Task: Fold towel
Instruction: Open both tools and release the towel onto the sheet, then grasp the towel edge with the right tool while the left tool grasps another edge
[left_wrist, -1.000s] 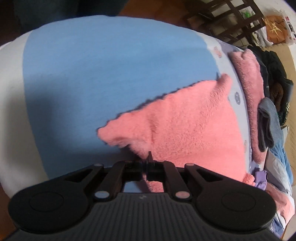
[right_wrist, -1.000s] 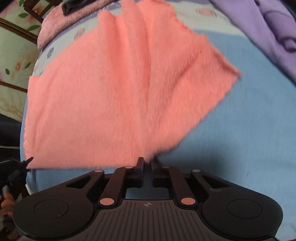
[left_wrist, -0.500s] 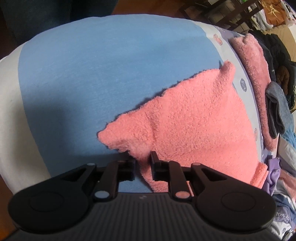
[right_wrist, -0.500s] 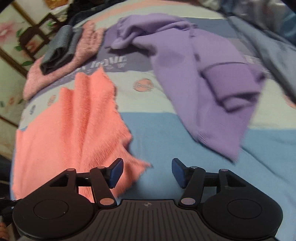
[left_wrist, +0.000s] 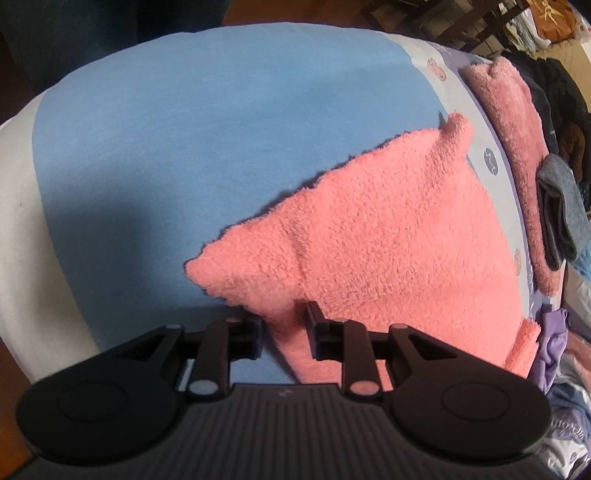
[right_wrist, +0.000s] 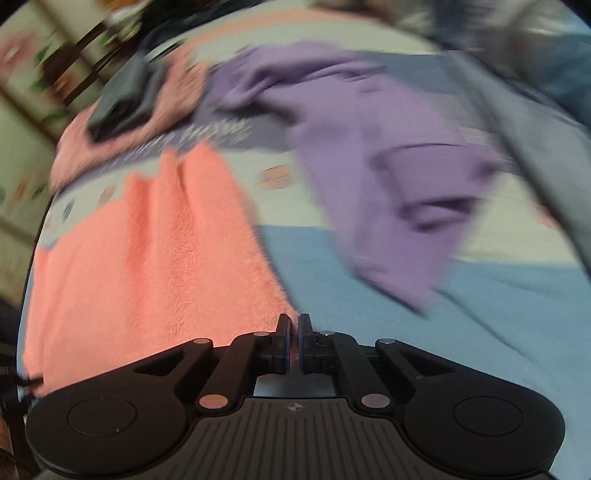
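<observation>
The pink fluffy towel (left_wrist: 388, 240) lies spread on the blue sheet (left_wrist: 221, 110), one corner pointing left. My left gripper (left_wrist: 286, 325) is open, and the towel's near edge lies loose between its two fingers. In the right wrist view, which is motion-blurred, the same towel (right_wrist: 147, 258) stretches away to the left. My right gripper (right_wrist: 294, 332) is shut on the towel's near right corner, with pink showing between the pads.
A purple garment (right_wrist: 388, 166) lies crumpled on the sheet to the right of the towel. Beyond the towel, a folded grey cloth (left_wrist: 561, 206) rests on a second pink towel (left_wrist: 509, 122). The mattress's white edge (left_wrist: 22, 221) drops off at left.
My left gripper has opened and let go of the towel's edge. My right gripper let go, swung back to the towel's right corner and shut on it.
</observation>
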